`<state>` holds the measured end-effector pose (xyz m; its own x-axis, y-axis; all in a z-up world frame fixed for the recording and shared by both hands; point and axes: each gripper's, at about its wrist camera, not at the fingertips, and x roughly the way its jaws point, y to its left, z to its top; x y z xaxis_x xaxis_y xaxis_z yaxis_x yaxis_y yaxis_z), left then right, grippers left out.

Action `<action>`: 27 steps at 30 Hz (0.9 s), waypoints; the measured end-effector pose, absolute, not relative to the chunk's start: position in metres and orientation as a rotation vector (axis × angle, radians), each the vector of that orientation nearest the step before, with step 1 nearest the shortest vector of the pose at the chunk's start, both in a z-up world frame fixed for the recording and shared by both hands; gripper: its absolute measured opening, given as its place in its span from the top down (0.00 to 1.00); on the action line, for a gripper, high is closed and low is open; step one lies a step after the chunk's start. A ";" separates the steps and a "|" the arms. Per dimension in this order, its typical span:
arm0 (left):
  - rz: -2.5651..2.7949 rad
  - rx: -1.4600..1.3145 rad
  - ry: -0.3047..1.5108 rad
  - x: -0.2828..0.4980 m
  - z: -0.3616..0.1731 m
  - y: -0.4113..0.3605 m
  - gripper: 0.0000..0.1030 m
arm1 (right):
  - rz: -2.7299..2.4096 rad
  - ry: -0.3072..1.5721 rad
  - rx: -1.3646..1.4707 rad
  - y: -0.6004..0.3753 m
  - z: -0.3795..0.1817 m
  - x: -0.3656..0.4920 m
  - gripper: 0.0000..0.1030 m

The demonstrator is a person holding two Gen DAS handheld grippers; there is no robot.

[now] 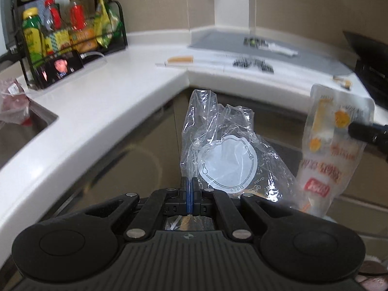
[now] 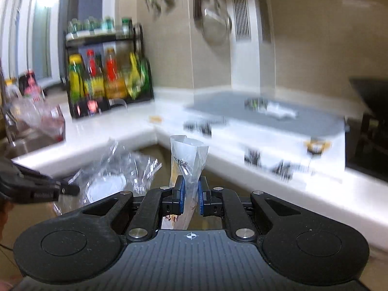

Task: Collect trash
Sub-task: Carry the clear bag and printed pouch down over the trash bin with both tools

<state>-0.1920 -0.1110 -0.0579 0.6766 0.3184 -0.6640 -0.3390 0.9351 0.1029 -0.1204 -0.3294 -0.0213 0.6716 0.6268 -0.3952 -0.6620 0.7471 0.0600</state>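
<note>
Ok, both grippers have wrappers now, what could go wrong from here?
The left gripper pinches only an edge of the clear bag, so it might slip free. The right gripper holds the printed snack wrapper loosely crumpled; it could slide out. More scraps remain on the counter, easily forgotten.

A white L-shaped surface (image 1: 116, 84) runs along beige tiled walls (image 1: 157, 2). A black rack (image 1: 72, 31) with bottles stands in its left part, beside a steel sink (image 1: 21, 131). A grey mat (image 1: 254, 46) lies in the corner. Ladles (image 2: 213, 21) hang on the wall.
</note>
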 end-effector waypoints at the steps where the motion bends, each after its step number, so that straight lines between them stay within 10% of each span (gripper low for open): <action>1: 0.369 -0.033 0.757 -0.190 -0.064 -0.111 1.00 | 0.723 0.426 -0.106 -0.326 -0.028 -0.120 0.88; 27: 0.366 -0.033 0.924 -0.169 -0.121 -0.110 1.00 | 0.750 0.654 -0.183 -0.298 -0.093 -0.110 0.88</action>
